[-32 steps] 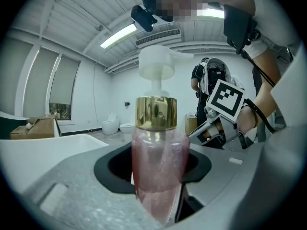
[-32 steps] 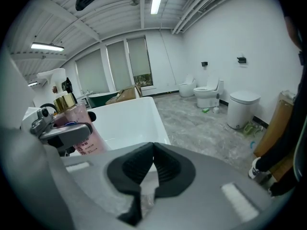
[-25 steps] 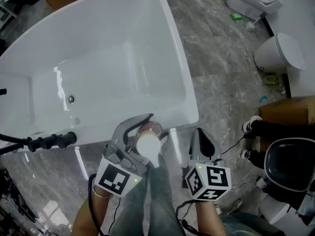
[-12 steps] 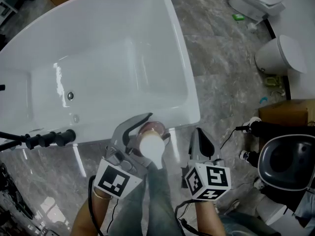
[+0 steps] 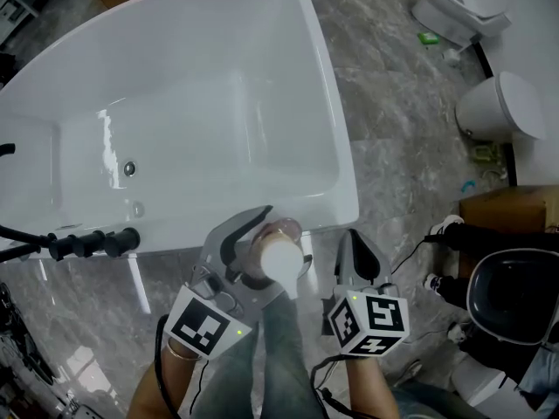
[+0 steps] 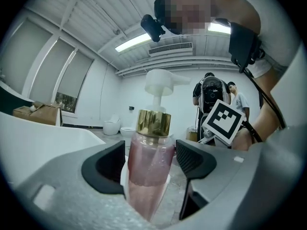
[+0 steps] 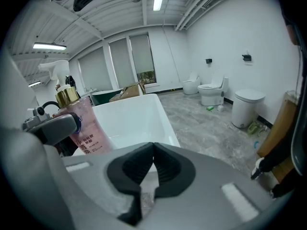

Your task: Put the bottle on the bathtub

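Note:
A pink pump bottle [image 5: 278, 253] with a gold collar and a white pump head stands upright in my left gripper [image 5: 269, 232], which is shut on it. It hangs over the near rim of the white bathtub [image 5: 336, 112], close to the tub's right corner. In the left gripper view the bottle [image 6: 148, 176] fills the gap of the left gripper [image 6: 150, 158], with the tub [image 6: 43, 143] at the left. My right gripper [image 5: 355, 241] is shut and empty, just right of the bottle, above the floor. In the right gripper view, the right gripper [image 7: 153, 152] points at the tub [image 7: 129, 114], with the bottle [image 7: 84, 126] at the left.
A black tap handle [image 5: 87, 244] sticks out at the tub's near left. Toilets [image 5: 467, 3], a white round bin [image 5: 502, 107] and a cardboard box [image 5: 515, 203] stand at the right on the grey marble floor [image 5: 393, 129]. Another person's shoes [image 5: 450, 225] are near the box.
The left gripper with the bottle has shifted slightly to the right along the tub's near rim. The right gripper has stayed where it was.

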{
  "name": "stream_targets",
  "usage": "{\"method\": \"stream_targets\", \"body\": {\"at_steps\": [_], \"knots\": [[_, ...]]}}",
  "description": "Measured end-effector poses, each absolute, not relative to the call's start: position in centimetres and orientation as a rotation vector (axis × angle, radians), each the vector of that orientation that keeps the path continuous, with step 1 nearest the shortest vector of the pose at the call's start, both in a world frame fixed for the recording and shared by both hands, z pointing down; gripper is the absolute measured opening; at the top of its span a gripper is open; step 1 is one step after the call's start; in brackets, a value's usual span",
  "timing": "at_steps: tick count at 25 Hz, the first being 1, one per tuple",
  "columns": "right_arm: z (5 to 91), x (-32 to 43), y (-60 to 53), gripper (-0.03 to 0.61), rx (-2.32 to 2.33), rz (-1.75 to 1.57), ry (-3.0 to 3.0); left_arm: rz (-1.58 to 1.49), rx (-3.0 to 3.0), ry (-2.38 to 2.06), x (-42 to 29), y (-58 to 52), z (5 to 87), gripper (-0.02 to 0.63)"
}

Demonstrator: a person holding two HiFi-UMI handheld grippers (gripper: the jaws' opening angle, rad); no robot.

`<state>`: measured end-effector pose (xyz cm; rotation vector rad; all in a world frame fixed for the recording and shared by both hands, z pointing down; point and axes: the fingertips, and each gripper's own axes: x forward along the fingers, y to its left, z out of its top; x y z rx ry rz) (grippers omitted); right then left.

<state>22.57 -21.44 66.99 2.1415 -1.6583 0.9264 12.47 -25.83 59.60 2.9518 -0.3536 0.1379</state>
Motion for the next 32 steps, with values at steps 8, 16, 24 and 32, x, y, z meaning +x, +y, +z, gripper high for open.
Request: {"method": "stream_targets", "body": {"at_steps": [8, 16, 24, 32], "knots": [[63.9, 21.7, -22.3, 0.003, 2.128, 0.906, -1.7, 0.061, 2.825, -0.458, 9.5, -25.2, 57.8, 0.33], [56.4, 21.8, -21.3, 0.003, 2.128, 0.934, -1.68, 0.047, 2.675, -0.561, 3.4, -23.9, 50.0, 0.325], [43.7, 21.5, -24.5, 0.003, 2.164, 0.711, -1.828, 0.037, 2.775, -1.119, -3.5, -29.9, 36.8, 0.034], [32.6, 22.2, -23.5, 0.003, 2.212, 0.44, -1.947, 0.1, 2.818, -1.318, -5.5, -30.4, 28.2, 0.008]]}}
